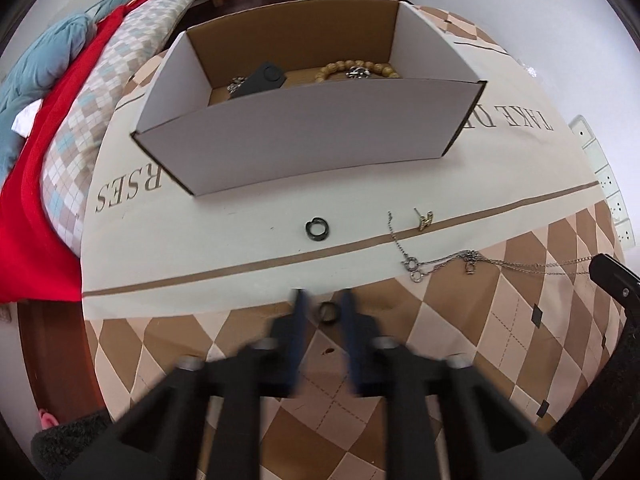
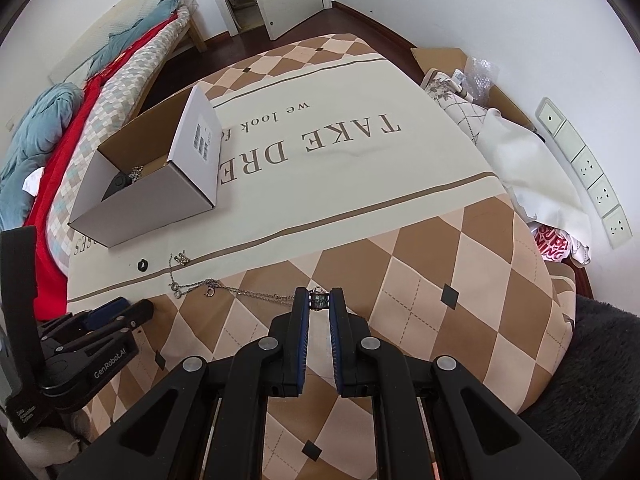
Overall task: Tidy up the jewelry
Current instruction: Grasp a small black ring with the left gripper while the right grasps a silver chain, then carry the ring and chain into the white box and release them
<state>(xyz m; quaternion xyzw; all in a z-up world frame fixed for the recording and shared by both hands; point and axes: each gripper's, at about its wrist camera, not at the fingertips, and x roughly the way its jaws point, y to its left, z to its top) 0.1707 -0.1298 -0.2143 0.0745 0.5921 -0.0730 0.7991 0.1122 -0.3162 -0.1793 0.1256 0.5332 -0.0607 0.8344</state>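
Note:
A white cardboard box [image 1: 304, 136] stands on the patterned bedspread and holds a wooden bead bracelet [image 1: 356, 70], a black case [image 1: 264, 80] and silver pieces. On the spread lie a black ring [image 1: 317, 229], an earring [image 1: 425, 218] and a silver chain necklace [image 1: 448, 260]. My left gripper [image 1: 323, 300] is blurred, its fingers apart around a dark ring [image 1: 326, 312]. My right gripper [image 2: 319, 300] is closed on the necklace's pendant [image 2: 319, 299], with the chain [image 2: 240, 291] trailing left. The box [image 2: 160, 196] sits far left in the right wrist view.
A bed with red and blue bedding [image 1: 52, 120] lies to the left. White cloth and bags [image 2: 512, 152] pile at the right edge by wall sockets [image 2: 592, 176]. A dark fuzzy sleeve [image 2: 592, 360] shows at lower right.

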